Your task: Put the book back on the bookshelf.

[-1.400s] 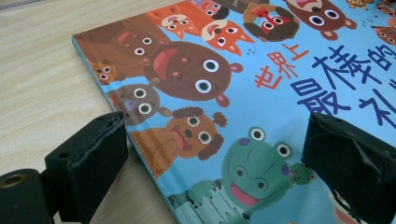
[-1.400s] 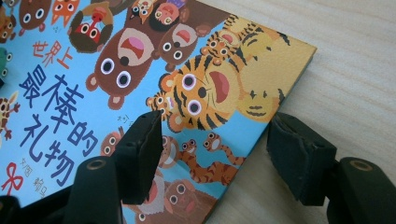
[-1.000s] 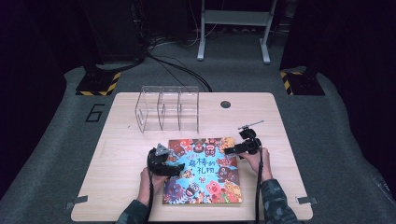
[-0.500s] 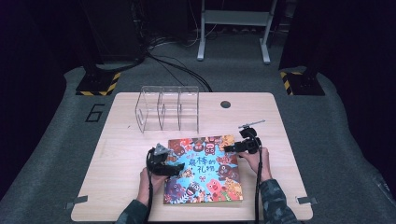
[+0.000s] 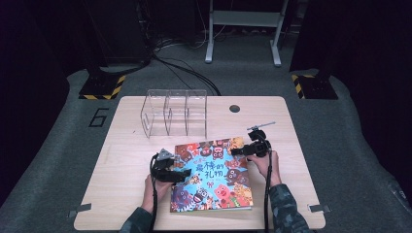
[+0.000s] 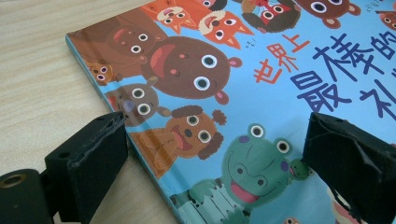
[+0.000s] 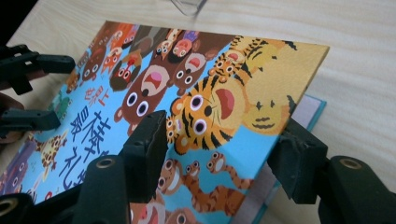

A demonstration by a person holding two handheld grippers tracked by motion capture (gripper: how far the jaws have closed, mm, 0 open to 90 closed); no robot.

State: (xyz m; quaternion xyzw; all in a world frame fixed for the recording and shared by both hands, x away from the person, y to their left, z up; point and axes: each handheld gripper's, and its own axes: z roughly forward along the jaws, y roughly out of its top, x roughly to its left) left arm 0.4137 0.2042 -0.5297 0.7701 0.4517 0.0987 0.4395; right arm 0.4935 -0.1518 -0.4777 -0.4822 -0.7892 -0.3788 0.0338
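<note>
Since the earlier frame, little shift in either hand; the right gripper's (image 5: pixel 241 151) jaws have just been closing, with the book's front cover between them. Table (image 5: pixel 126 194): pale wood, rounded corners, small round hole near the far edge. Book (image 5: pixel 214 177): large picture book, blue cover crowded with cartoon animals and big Chinese lettering, lying near the person's edge of the table, a little right of centre, slightly skewed. In the right gripper view the front cover (image 7: pixel 210 102) stands lifted at the far right corner, pages and back cover showing beneath it, one black jaw over the cover and one under; the pads sit close on it, a pinch on the cover edge as far as can be told. Rack (image 5: pixel 175 111): clear plastic, several upright dividers, on the far half of the table, apart from the book. Left gripper (image 5: pixel 180 174): at the book's left edge, jaws spread wide; in the left gripper view (image 6: pixel 212 163) one jaw rests off the cover beside the spine edge, the other over the blue cover by the frog, nothing pinched. Both hands come in from the near edge, sleeves in a dark patterned fabric.
</note>
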